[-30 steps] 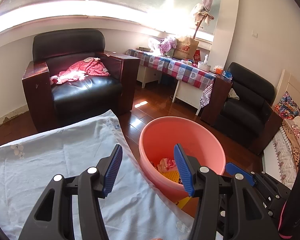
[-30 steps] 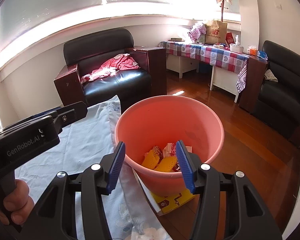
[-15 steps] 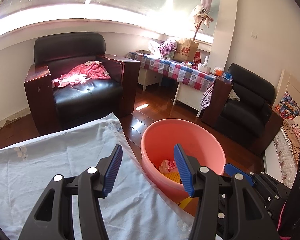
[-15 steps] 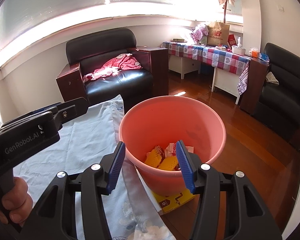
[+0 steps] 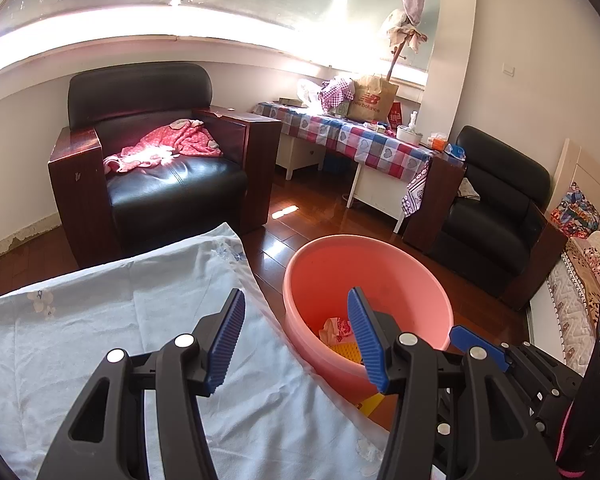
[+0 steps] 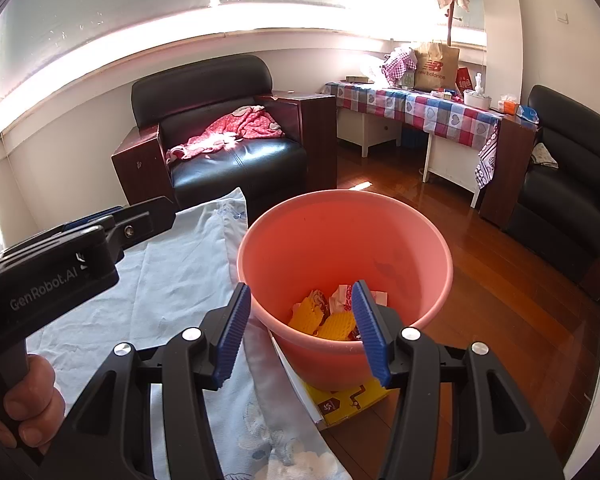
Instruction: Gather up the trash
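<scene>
A pink plastic bucket (image 6: 400,248) stands on the wood floor beside a table with a pale blue cloth (image 6: 168,276). Yellow foam net pieces and crumpled wrappers (image 6: 332,312) lie at its bottom. My right gripper (image 6: 300,332) is open and empty, held above the bucket's near rim. My left gripper (image 5: 296,340) is open and empty, above the cloth's edge (image 5: 100,332) with the bucket (image 5: 380,276) to its right. The left gripper's body also shows at the left of the right wrist view (image 6: 60,264).
A yellow flat carton (image 6: 348,400) lies under the bucket. A black armchair with a pink garment (image 5: 160,168) stands beyond the table. A checked-cloth side table (image 5: 360,140) and a second black armchair (image 5: 496,216) stand at the right.
Both grippers have drawn back and up a little from the bucket, so it looks lower and slightly farther. Both stay open and empty.
</scene>
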### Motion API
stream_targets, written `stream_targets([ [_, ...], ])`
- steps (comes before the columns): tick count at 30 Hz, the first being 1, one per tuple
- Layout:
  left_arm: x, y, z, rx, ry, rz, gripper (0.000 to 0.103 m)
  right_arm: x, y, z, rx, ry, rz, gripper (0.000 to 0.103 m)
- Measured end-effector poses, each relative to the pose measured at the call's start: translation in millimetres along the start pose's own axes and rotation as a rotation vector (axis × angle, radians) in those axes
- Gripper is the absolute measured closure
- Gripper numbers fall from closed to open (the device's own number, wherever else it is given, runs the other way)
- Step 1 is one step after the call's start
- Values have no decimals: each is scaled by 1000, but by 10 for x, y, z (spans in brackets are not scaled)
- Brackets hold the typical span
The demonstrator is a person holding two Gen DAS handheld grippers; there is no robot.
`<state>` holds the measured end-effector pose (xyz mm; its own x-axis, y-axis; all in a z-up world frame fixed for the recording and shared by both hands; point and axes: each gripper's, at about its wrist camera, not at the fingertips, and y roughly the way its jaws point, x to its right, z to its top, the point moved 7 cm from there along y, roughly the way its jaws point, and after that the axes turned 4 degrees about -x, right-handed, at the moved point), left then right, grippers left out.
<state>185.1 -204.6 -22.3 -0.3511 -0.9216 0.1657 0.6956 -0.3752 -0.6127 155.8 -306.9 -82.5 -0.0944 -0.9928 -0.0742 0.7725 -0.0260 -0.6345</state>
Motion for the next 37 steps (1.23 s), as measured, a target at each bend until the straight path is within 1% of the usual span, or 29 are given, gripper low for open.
stream_targets([
  [21, 7, 1, 0, -2, 0, 0, 50, -2, 35, -31, -4, -1, 0, 50],
  [29, -61, 18, -104, -5, 5, 3, 50, -5, 36, -25, -5, -2, 0, 50],
  [37, -51, 61, -86, -15, 4, 4, 50, 1, 39, -35, -5, -1, -1, 50],
])
